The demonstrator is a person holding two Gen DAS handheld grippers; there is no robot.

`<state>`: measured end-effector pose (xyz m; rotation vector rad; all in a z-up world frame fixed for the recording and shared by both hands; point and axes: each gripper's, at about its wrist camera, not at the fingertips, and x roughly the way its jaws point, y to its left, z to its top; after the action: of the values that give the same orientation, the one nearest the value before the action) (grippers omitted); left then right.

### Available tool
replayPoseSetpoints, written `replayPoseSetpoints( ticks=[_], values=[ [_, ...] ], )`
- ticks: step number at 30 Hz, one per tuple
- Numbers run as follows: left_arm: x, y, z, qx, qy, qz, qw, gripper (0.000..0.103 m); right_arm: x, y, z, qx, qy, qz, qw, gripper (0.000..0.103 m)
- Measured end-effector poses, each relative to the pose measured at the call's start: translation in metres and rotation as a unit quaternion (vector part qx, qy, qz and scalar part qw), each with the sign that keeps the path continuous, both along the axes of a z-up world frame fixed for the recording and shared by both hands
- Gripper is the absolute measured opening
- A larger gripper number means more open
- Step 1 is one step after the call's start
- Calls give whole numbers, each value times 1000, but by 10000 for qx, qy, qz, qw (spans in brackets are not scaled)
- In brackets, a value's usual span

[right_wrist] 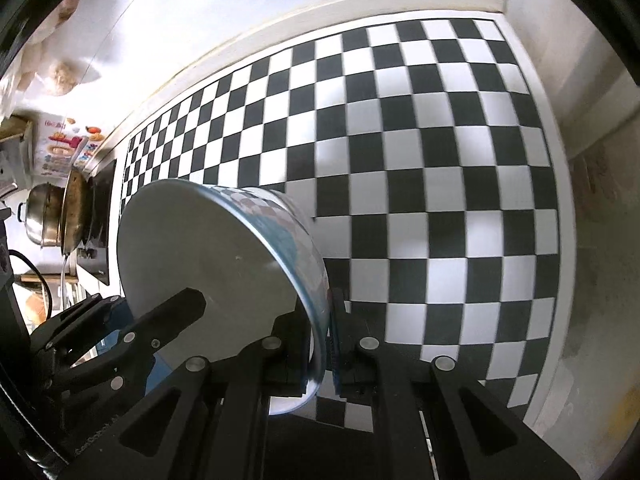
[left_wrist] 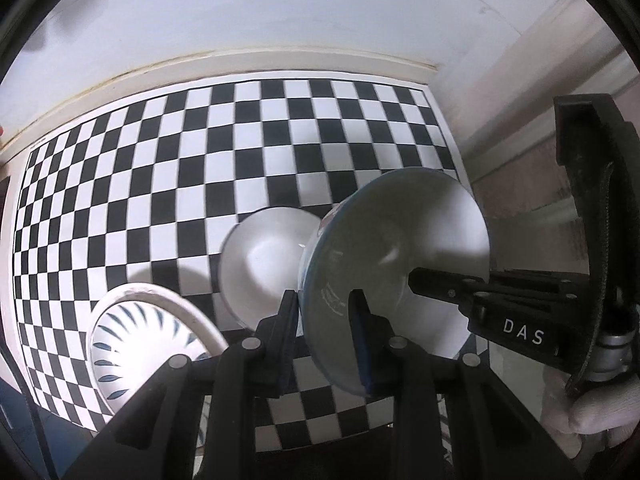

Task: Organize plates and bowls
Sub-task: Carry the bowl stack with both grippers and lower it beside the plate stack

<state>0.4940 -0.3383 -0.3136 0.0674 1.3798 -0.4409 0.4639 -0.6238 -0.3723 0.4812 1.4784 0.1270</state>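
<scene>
A blue-rimmed white bowl [left_wrist: 400, 248] is held in the air, tilted on its side, above the checkered mat [left_wrist: 240, 152]. My left gripper [left_wrist: 326, 316] is shut on its near rim. My right gripper [right_wrist: 320, 344] is shut on the opposite rim of the same bowl [right_wrist: 208, 256]; its finger [left_wrist: 448, 284] shows inside the bowl in the left wrist view. A plain white bowl [left_wrist: 264, 264] lies on the mat behind it. A white plate with blue leaf marks [left_wrist: 136, 344] lies at the lower left.
The mat [right_wrist: 440, 184] covers a counter that ends at a white wall behind and on the right. In the right wrist view, a steel pot [right_wrist: 40, 216], a pan [right_wrist: 76, 208] and a printed box [right_wrist: 60, 148] stand at the far left.
</scene>
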Motion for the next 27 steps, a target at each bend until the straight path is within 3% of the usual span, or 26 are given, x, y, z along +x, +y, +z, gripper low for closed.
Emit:
replayPoseSetpoints(
  ticks=[8, 14, 27],
  values=[
    [13, 25, -15, 120, 187, 140, 9997, 23, 19, 36, -16, 10, 140, 153, 9998, 9],
    [30, 38, -31, 219, 334, 196, 9990, 17, 34, 59, -33, -89, 278, 217, 9993, 10],
    [46, 25, -49, 336, 545, -31, 9979, 17, 39, 60, -59, -168, 572, 98, 9982, 10]
  ],
)
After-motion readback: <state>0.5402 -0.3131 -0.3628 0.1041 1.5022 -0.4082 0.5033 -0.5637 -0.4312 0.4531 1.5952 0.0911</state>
